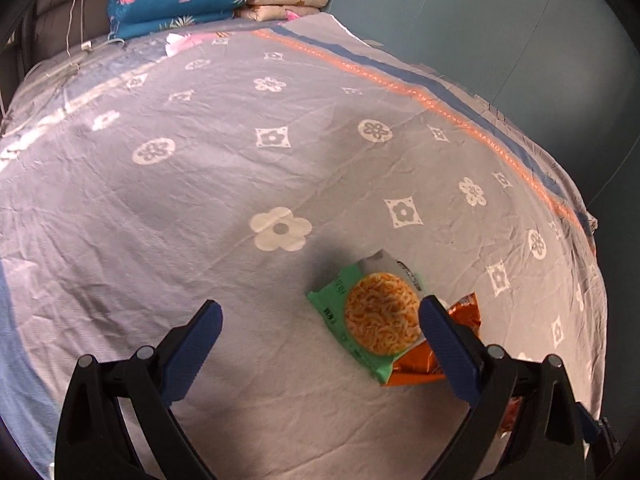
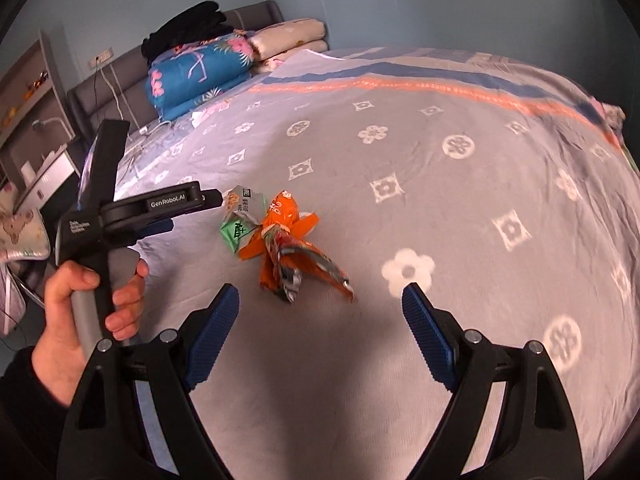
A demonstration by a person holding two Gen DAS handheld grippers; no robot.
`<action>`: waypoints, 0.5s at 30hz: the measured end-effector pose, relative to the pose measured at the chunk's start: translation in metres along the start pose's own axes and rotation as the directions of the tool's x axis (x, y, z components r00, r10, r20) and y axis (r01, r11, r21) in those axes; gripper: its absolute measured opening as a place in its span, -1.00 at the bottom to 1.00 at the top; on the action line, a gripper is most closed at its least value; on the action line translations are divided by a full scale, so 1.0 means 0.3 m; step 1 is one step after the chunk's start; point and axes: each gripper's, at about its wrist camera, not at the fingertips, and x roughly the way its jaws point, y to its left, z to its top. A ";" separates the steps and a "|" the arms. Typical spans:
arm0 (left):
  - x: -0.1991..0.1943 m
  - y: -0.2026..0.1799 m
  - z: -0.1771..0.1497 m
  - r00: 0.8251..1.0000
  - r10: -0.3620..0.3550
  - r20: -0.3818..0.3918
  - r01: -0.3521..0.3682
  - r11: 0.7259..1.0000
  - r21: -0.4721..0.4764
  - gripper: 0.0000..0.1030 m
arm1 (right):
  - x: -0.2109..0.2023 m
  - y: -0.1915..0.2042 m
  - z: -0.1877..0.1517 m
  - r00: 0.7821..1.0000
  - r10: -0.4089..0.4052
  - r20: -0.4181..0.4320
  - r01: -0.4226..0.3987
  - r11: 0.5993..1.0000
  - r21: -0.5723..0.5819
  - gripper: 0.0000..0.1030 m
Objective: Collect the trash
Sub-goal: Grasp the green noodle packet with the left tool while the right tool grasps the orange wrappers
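Observation:
A green noodle wrapper (image 1: 376,316) lies on the bed sheet (image 1: 240,184), overlapping an orange foil wrapper (image 1: 464,312). My left gripper (image 1: 320,316) is open and hovers just above them; its right finger (image 1: 444,340) covers part of both wrappers. In the right wrist view the same pile shows as the green wrapper (image 2: 240,220) and crumpled orange wrappers (image 2: 296,252). My right gripper (image 2: 320,304) is open and empty, a short way in front of the pile. The left gripper (image 2: 192,216) shows there from the side, held by a hand, its fingertips at the green wrapper.
Folded blue floral quilts (image 2: 200,68) and beige pillows (image 2: 292,38) are stacked at the head of the bed. A grey headboard (image 2: 120,76) with cables and a shelf unit (image 2: 28,92) stand at the left. The bed's right edge (image 1: 592,240) drops off beside the blue wall.

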 end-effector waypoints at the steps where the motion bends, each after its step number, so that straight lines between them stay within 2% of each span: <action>1: 0.008 -0.005 0.001 1.000 -0.011 -0.006 0.011 1.000 0.003 0.84 | 0.023 0.008 0.010 1.000 0.006 -0.003 -0.006 1.000 -0.016 0.56; 4: 0.039 -0.019 0.008 1.000 -0.025 -0.018 0.025 1.000 0.005 0.84 | 0.068 0.016 0.034 1.000 0.004 -0.015 -0.005 0.999 -0.044 0.65; 8: 0.078 -0.018 0.009 0.997 -0.065 -0.052 0.064 0.998 -0.017 0.83 | 0.151 0.048 0.062 0.999 -0.016 -0.046 0.012 0.996 -0.087 0.65; 11: 0.092 -0.017 0.001 0.995 -0.082 -0.063 0.081 0.997 -0.015 0.63 | 0.207 0.078 0.075 0.997 -0.033 -0.072 0.023 0.991 -0.134 0.59; 12: 0.094 -0.015 0.000 0.993 -0.095 -0.070 0.094 0.995 -0.019 0.48 | 0.224 0.089 0.076 0.996 -0.049 -0.077 0.037 0.988 -0.152 0.54; 14: 0.096 -0.013 -0.002 0.990 -0.122 -0.075 0.120 0.992 -0.030 0.31 | 0.241 0.095 0.071 0.995 -0.059 -0.086 0.044 0.986 -0.161 0.26; 15: 0.098 -0.016 -0.004 0.988 -0.131 -0.078 0.129 0.991 -0.029 0.16 | 0.254 0.100 0.069 0.993 -0.066 -0.093 0.049 0.985 -0.165 0.20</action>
